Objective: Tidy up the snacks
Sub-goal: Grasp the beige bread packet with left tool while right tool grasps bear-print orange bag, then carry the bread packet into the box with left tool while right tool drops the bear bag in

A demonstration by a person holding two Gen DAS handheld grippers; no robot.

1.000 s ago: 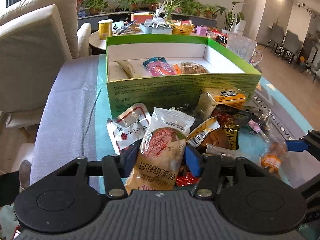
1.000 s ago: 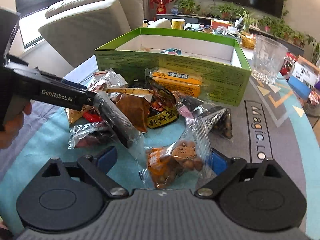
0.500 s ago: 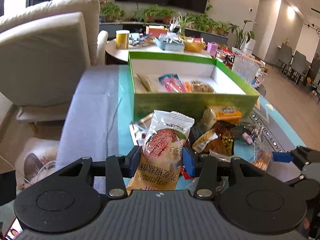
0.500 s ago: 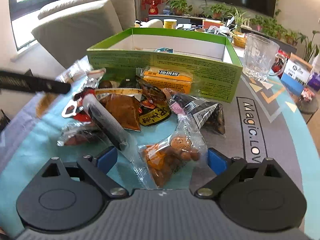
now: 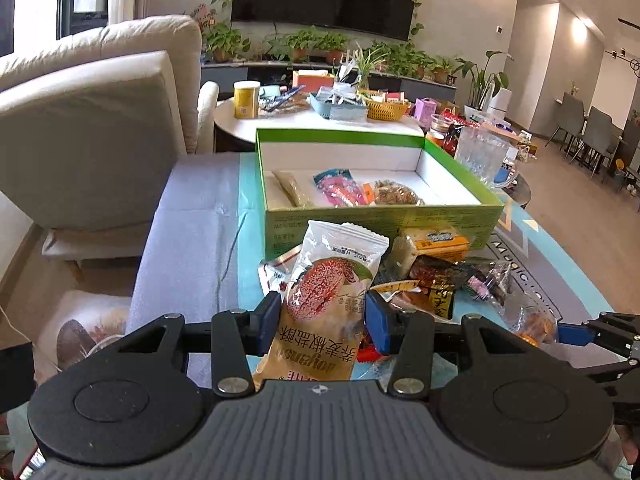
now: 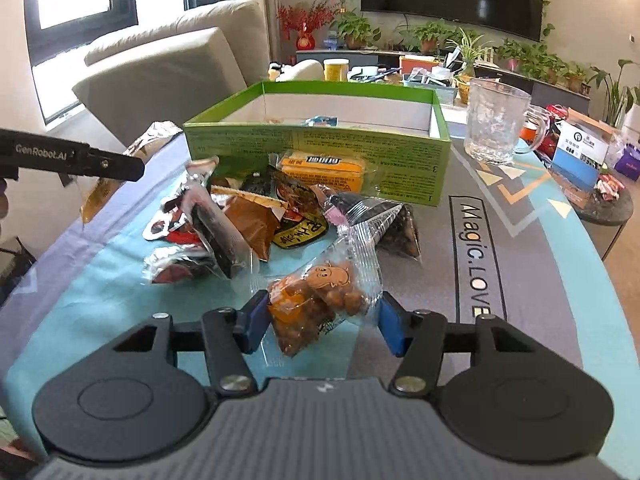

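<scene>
My left gripper [image 5: 323, 324] is shut on a white and tan biscuit packet [image 5: 332, 280], held upright above the snack pile [image 5: 436, 280]. Behind the pile stands the open green box [image 5: 380, 222] with several snacks lying in it. In the right wrist view, my right gripper [image 6: 322, 324] is low over the mat, its blue pads pressing the sides of a clear bag of coated peanuts [image 6: 320, 300]. The green box [image 6: 320, 144] stands beyond the pile [image 6: 248, 216]. One finger [image 6: 120, 166] of the left gripper shows at the left, with the packet partly hidden behind it.
A glass mug [image 6: 496, 120] stands to the right of the box on the blue and grey mat [image 6: 520, 240]. A small blue and white carton [image 6: 580, 160] is at the right edge. A beige sofa [image 5: 80, 140] is on the left. A cluttered round table [image 5: 320, 116] lies behind the box.
The left gripper has risen with the biscuit packet, away from the pile. The right gripper's jaws have narrowed onto the peanut bag, which earlier lay loose between wide-apart pads.
</scene>
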